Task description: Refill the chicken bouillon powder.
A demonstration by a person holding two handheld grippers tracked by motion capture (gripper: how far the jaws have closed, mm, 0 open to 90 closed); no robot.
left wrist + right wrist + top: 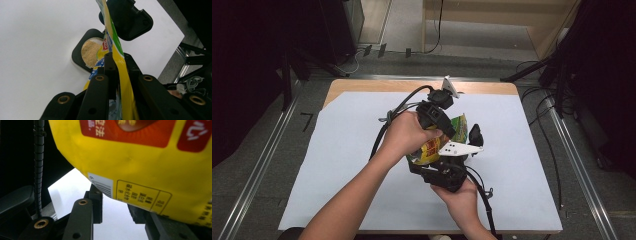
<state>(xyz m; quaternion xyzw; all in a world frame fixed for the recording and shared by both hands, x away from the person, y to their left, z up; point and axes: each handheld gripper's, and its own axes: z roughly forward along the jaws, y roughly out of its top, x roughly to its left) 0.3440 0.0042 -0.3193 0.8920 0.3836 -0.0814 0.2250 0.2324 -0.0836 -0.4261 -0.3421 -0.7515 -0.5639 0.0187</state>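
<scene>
A yellow snack bag point(431, 148) with red panels and a green top edge is held up over the white sheet between both grippers. My left gripper point(452, 131) comes down from above and is shut on the bag's thin top seam point(119, 53), which runs up between its jaws. My right gripper point(463, 143) reaches in from the near side; the bag's bulging lower part point(140, 167) sits between its jaws point(117, 205), pressed at the barcode corner. Hands hide most of the bag in the high view.
White paper point(347, 165) covers the wooden table. Below the bag, the left gripper view shows a black rounded dish point(88, 51) of tan crumbs and a black screwed block point(130, 21). Cables point(484, 200) trail from both grippers. Metal rails point(579, 165) flank the table.
</scene>
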